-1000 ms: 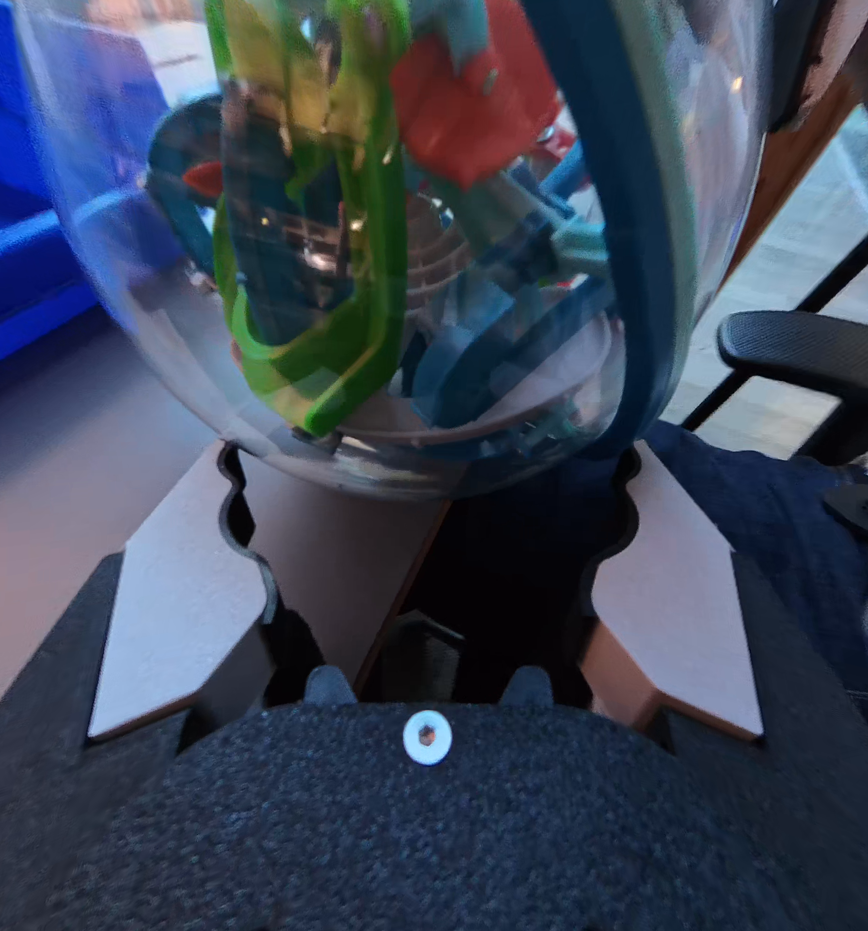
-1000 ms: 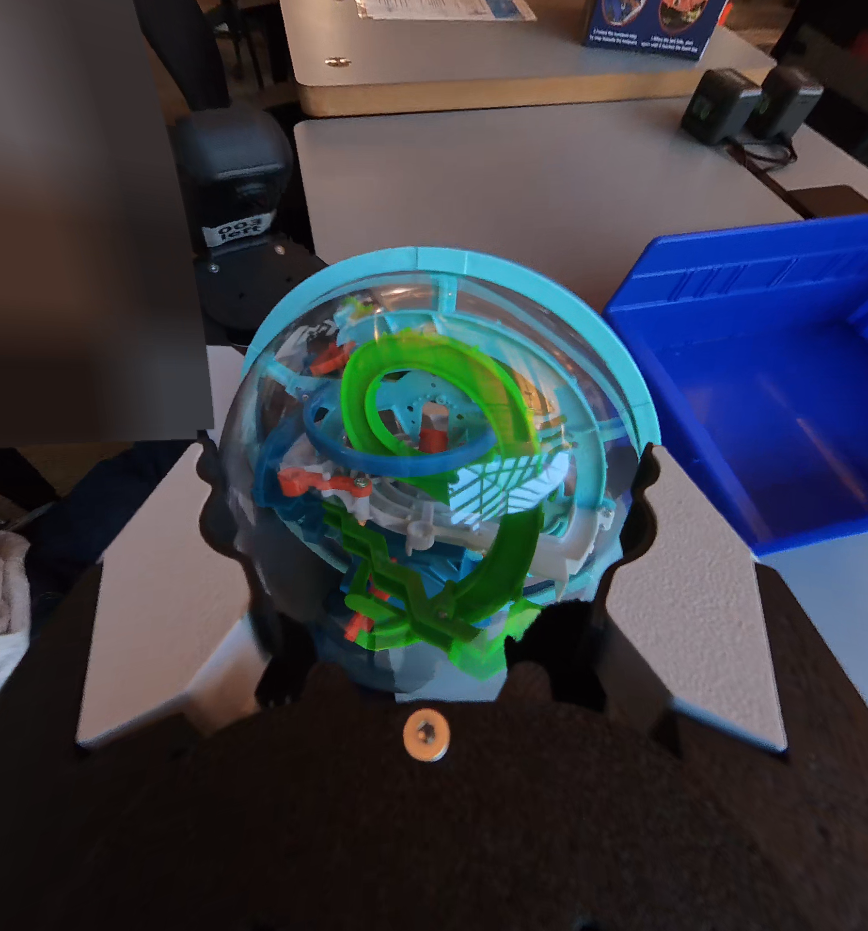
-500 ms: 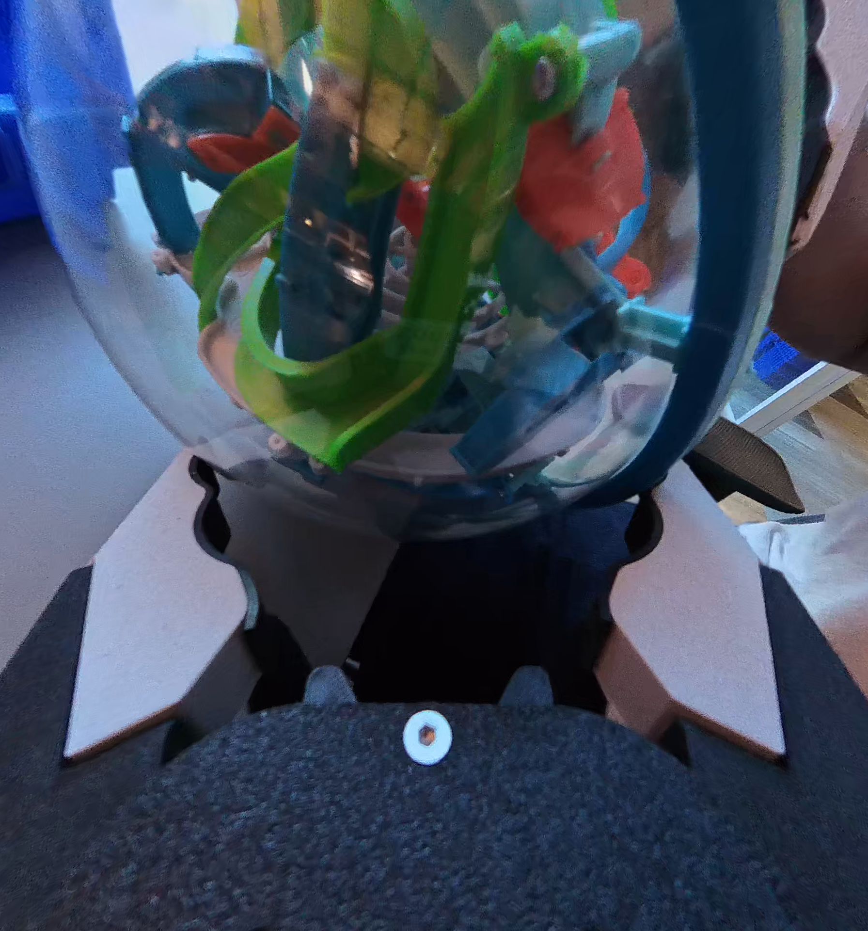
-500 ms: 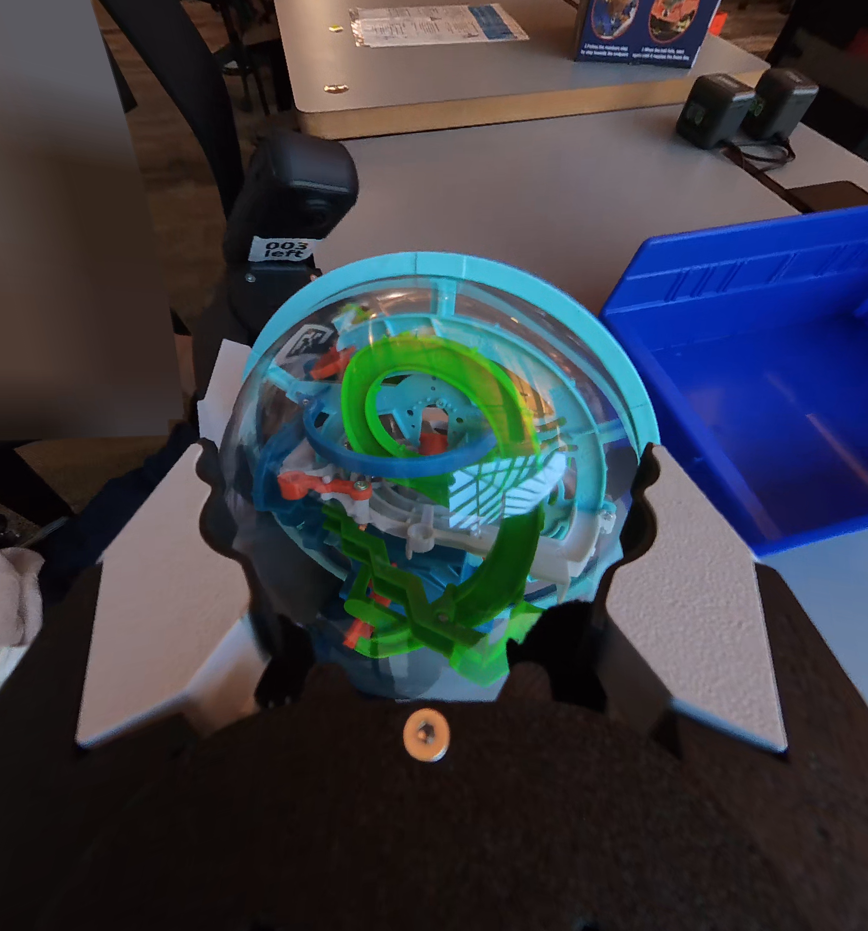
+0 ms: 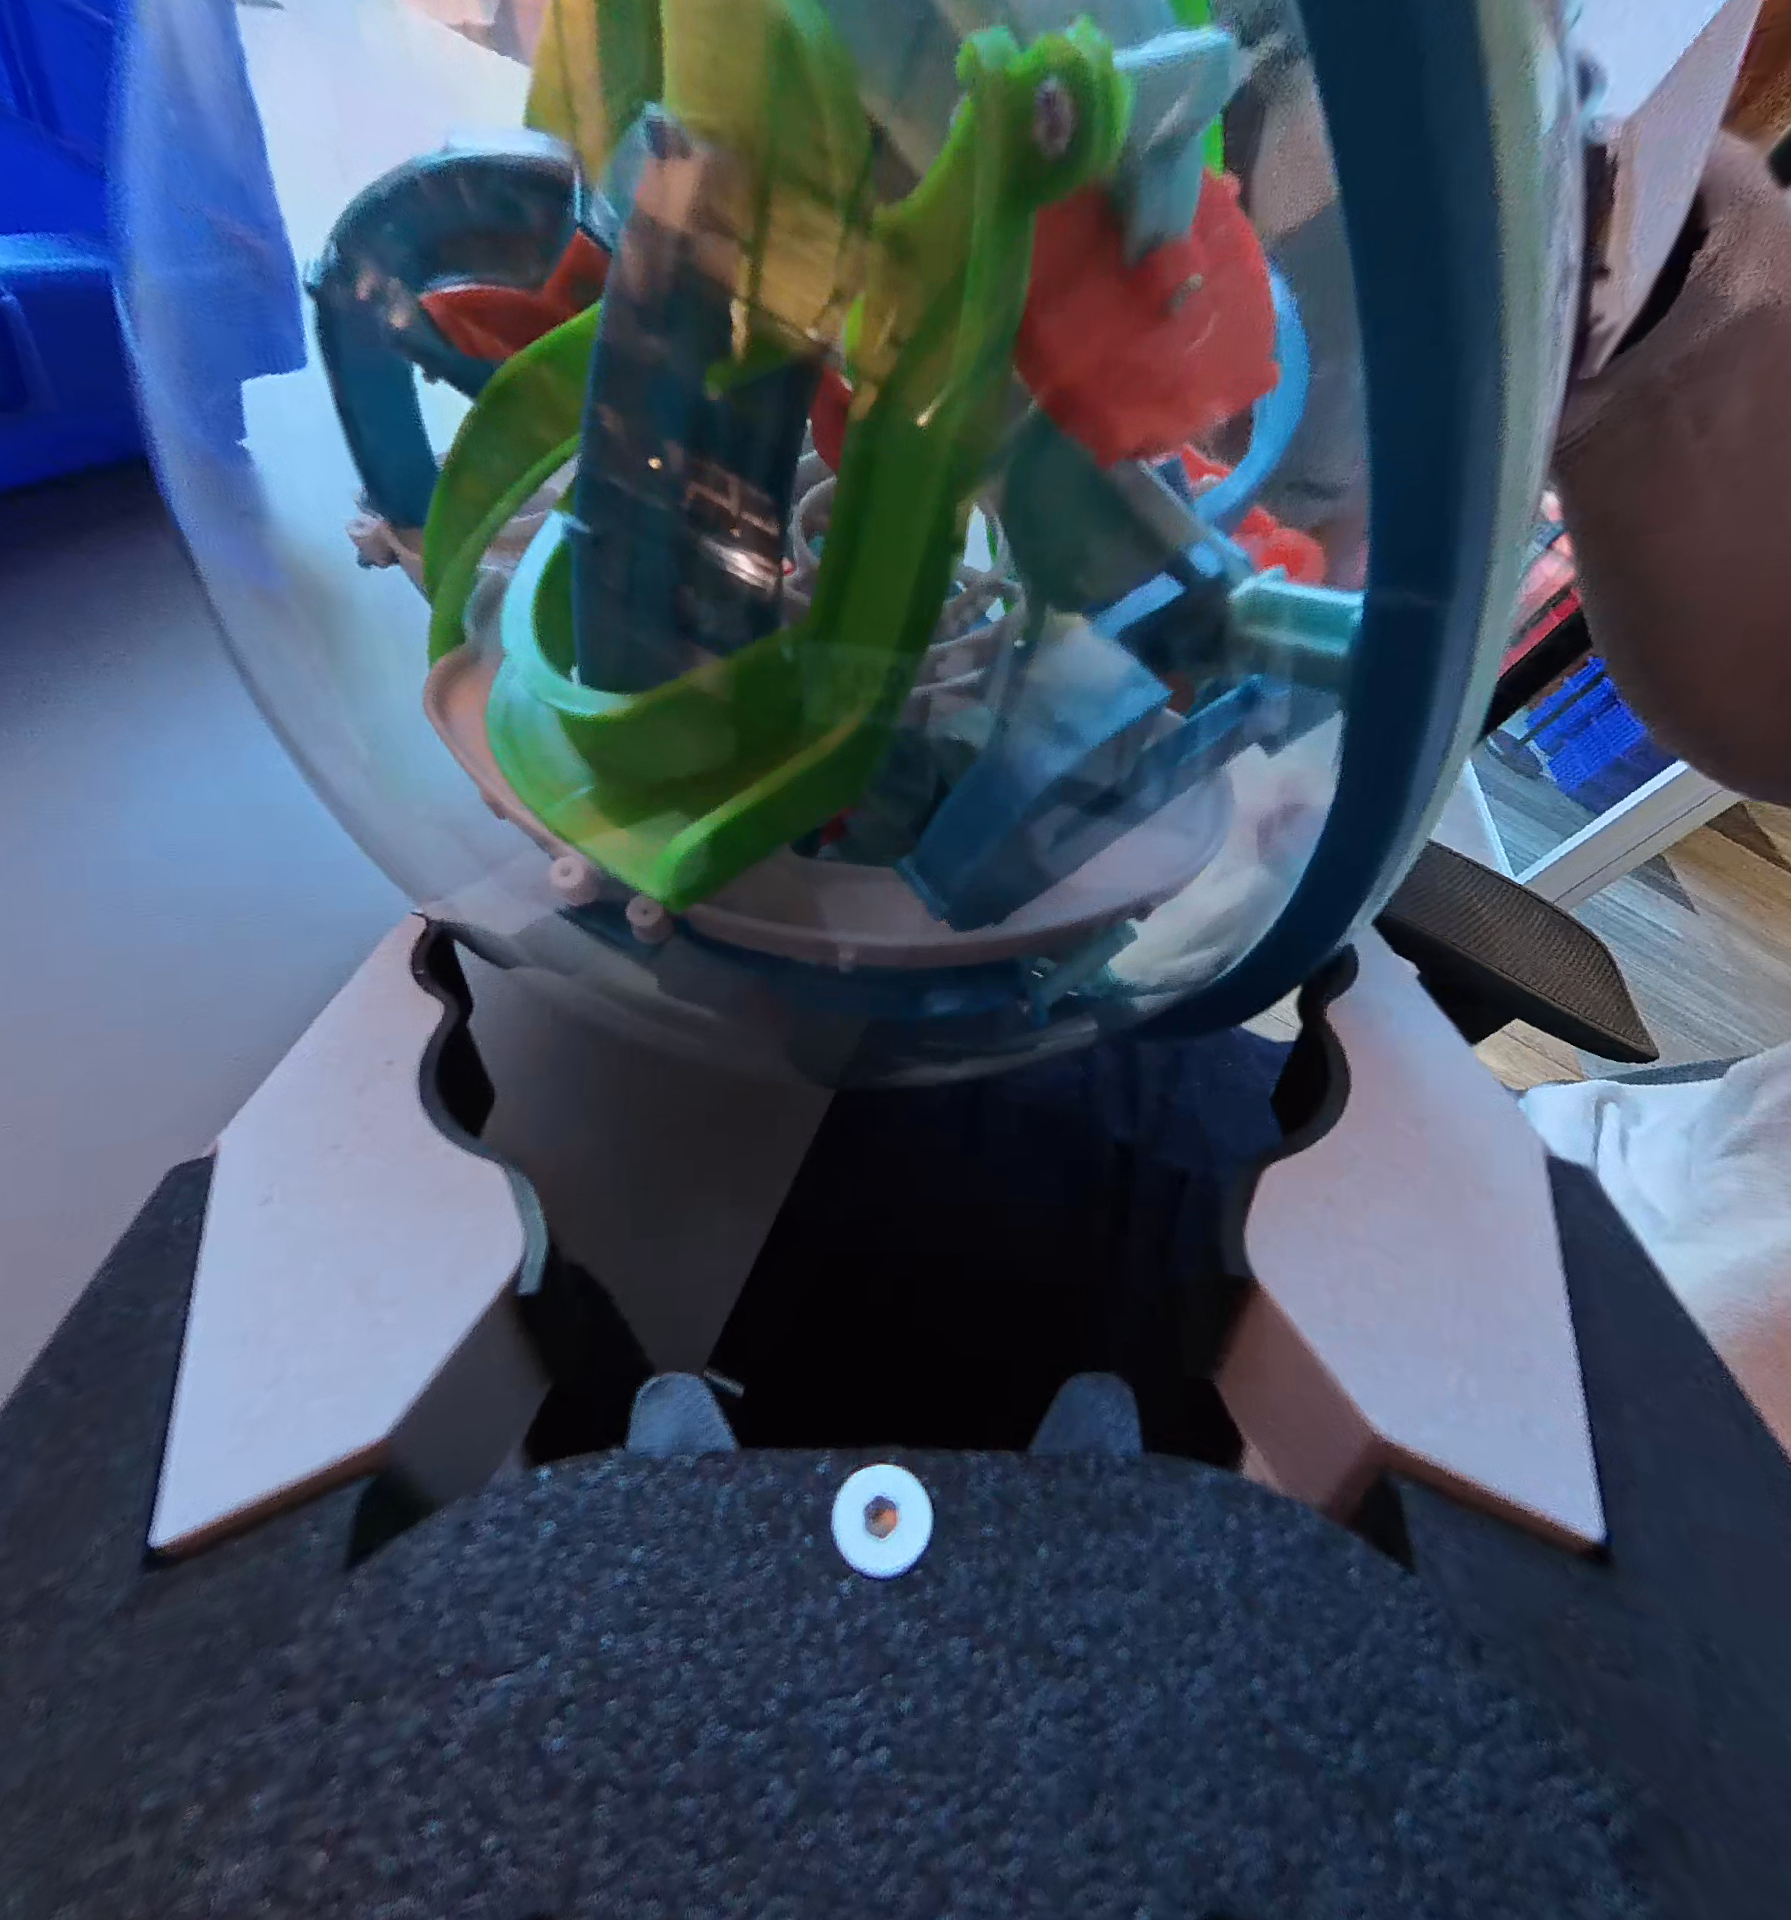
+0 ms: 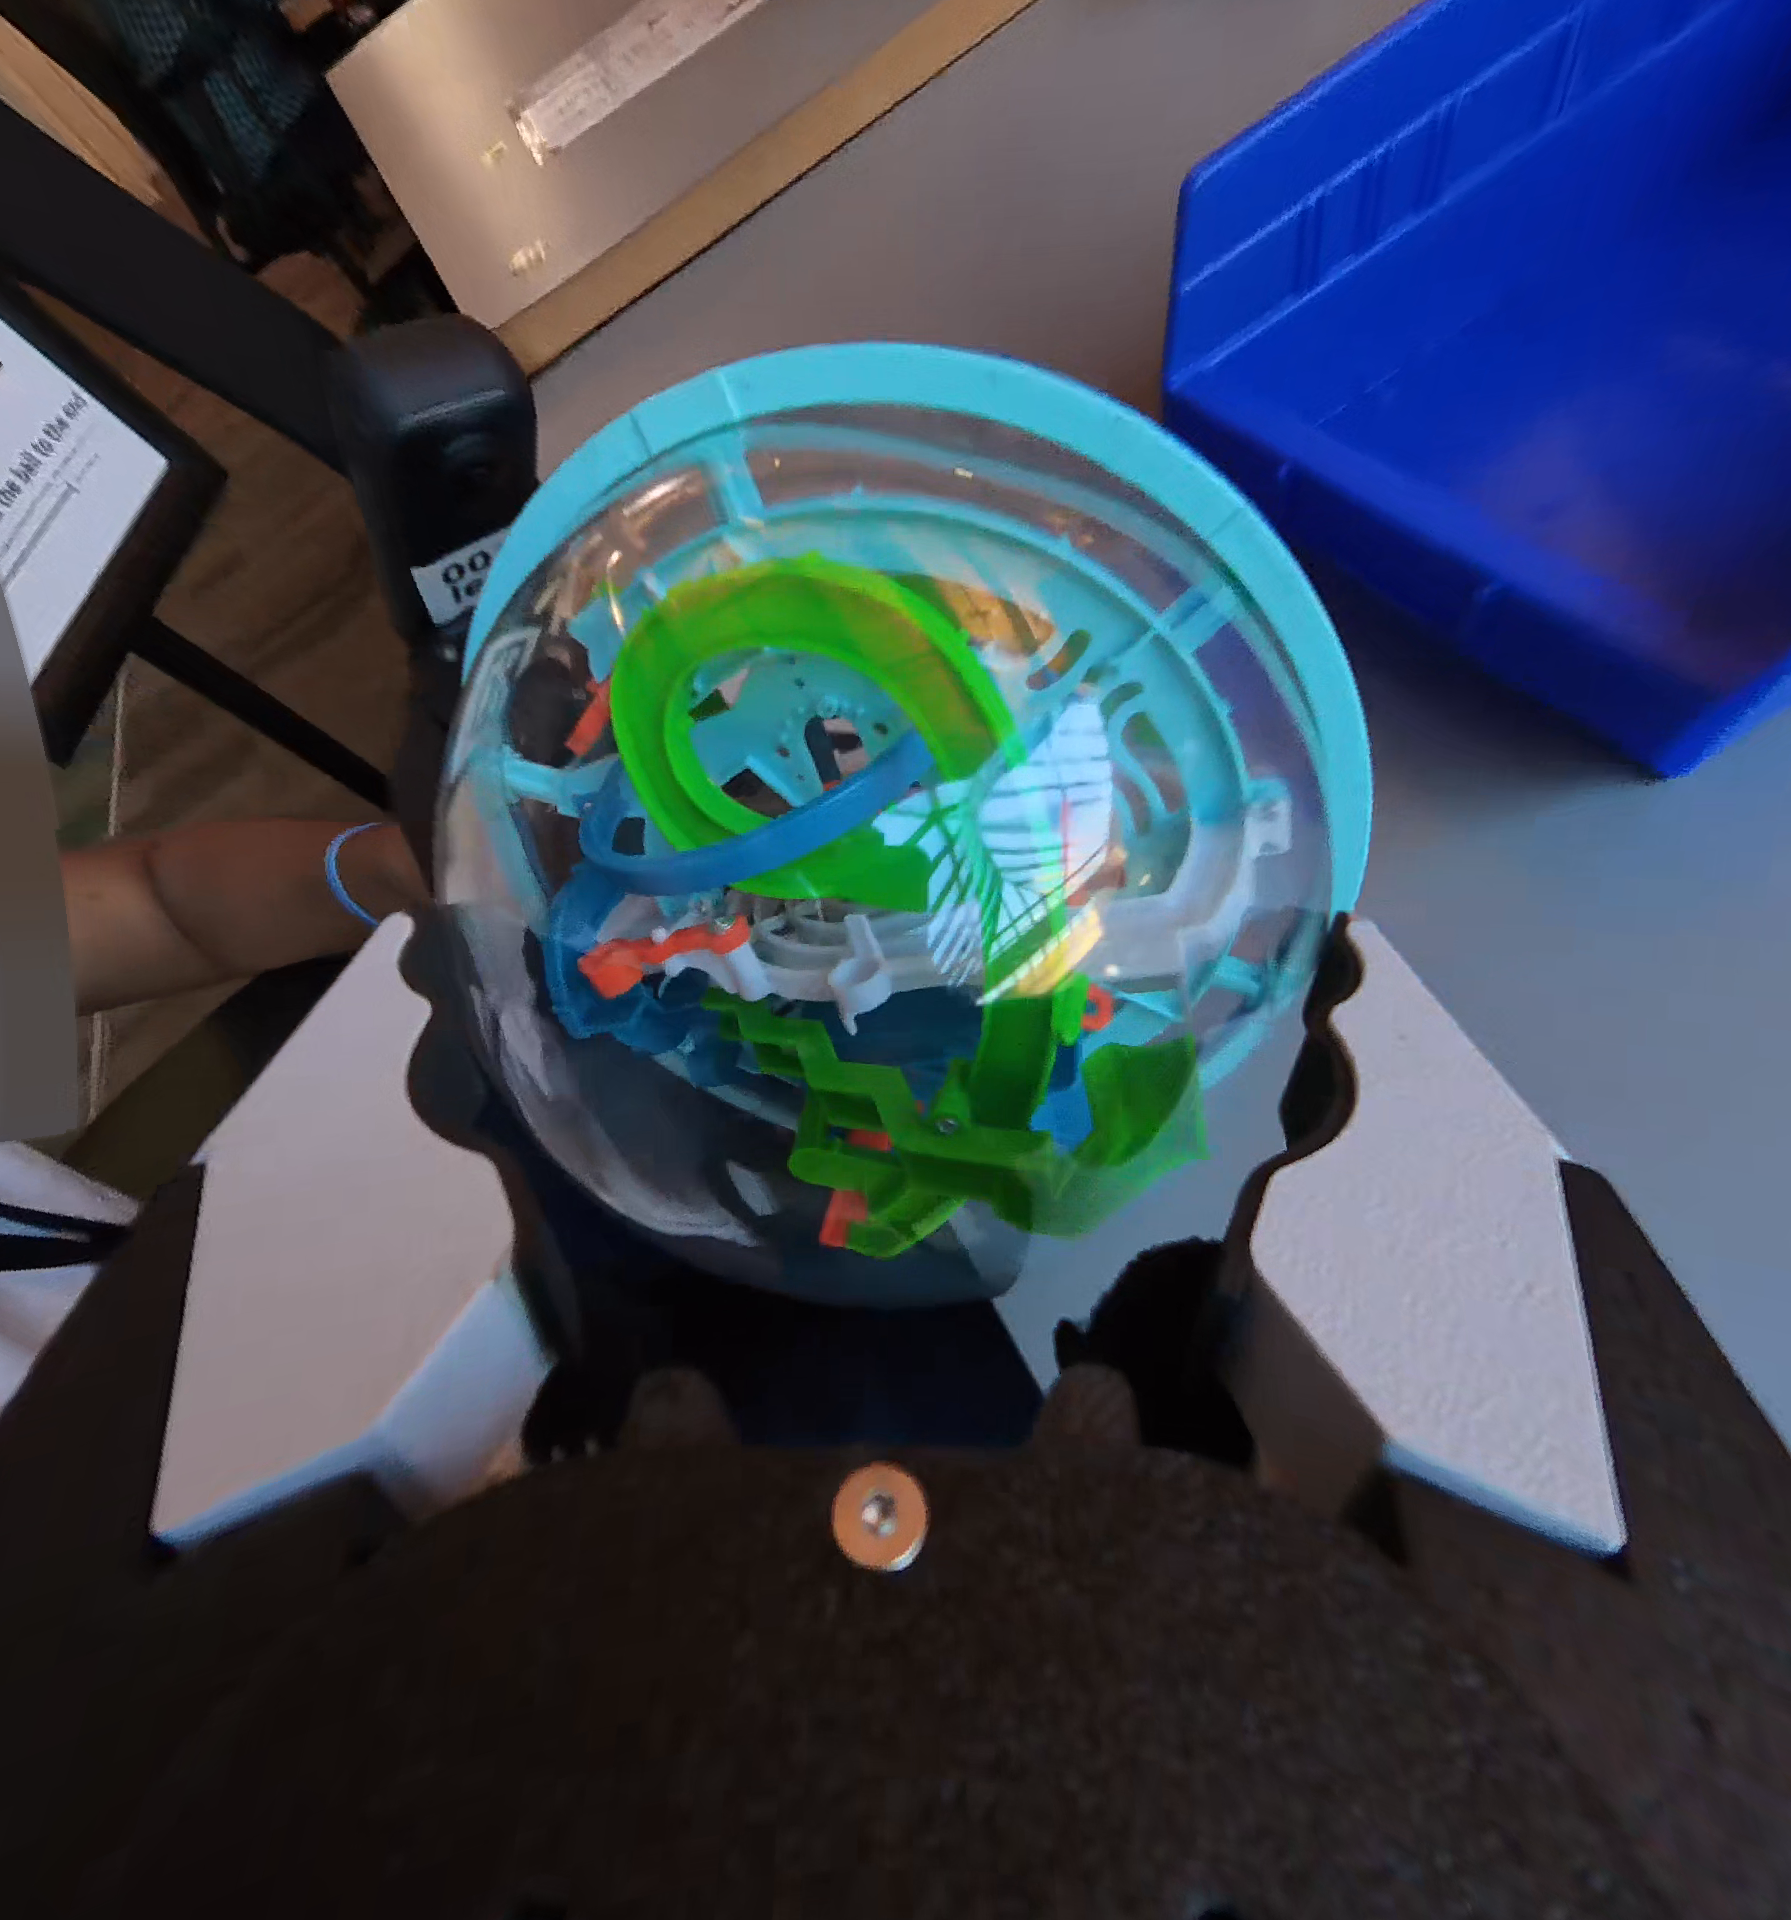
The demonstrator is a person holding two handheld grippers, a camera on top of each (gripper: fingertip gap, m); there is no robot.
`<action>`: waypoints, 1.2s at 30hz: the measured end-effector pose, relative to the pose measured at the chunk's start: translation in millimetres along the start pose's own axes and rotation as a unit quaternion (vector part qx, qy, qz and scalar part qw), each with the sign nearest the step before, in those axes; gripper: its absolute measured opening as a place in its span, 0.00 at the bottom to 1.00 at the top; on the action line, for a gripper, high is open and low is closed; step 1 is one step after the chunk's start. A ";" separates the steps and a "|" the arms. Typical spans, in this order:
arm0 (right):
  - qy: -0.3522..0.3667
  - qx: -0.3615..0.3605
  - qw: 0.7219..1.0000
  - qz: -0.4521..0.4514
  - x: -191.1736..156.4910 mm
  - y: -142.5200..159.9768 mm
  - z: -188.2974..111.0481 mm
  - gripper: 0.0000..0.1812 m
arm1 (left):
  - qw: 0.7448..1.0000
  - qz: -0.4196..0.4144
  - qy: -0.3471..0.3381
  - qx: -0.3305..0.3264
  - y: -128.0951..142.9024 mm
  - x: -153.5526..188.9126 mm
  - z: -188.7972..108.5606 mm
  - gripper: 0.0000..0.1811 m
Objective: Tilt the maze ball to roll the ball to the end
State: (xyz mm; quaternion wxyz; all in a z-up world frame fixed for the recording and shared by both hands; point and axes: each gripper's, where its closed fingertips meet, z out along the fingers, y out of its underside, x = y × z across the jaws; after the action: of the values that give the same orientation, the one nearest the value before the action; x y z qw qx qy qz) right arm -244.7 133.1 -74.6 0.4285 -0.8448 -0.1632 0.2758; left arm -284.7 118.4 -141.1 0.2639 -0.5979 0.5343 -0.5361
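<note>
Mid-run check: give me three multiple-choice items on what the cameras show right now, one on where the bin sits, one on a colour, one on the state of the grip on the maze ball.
1. In the right wrist view, where is the blue bin relative to the maze ball?
A. Upper right, on the table
B. Under the ball
C. Lower left

2. What colour is the band around the ball's equator in the right wrist view?
A. Red
B. Light turquoise
C. Yellow

3. How is the right gripper holding the ball?
A. Wide open, well clear of it
B. Fingers set against both sides of the sphere
C. Shut with nothing between the fingers

Answers:
1 A: the bin stands on the grey table, beyond and right of the ball.
2 B: the rim ring is pale turquoise.
3 B: both fingers meet the clear shell.
</note>
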 end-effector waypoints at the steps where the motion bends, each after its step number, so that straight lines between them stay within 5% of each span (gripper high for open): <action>1: -0.001 0.014 1.000 0.000 0.6 -2.4 0.9 0.85 | 1.000 0.002 0.006 -0.003 1.1 0.7 -0.7 0.86; 5: -0.014 0.019 1.000 0.007 2.6 -2.0 -0.2 0.85 | 0.997 0.018 0.069 -0.008 -1.2 5.3 -22.4 0.83; 9: -0.020 0.009 1.000 0.006 2.9 -2.2 0.6 0.85 | 0.991 0.054 0.112 -0.052 -6.1 -1.0 -50.7 0.69; 18: -0.022 0.022 1.000 0.004 1.7 -3.3 2.6 0.85 | 0.956 0.121 0.107 -0.244 24.1 -34.1 -20.8 0.75; 36: -0.037 0.012 0.999 -0.033 2.6 -9.5 10.7 0.85 | 0.958 0.146 0.106 -0.222 24.3 -36.8 -11.3 0.71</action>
State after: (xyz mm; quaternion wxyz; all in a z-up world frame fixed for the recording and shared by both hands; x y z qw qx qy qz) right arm -249.5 146.7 -72.8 0.4409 -0.8232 -0.2032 0.2943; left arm -298.4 148.2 -172.7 0.1419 -0.4969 0.7459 -0.4203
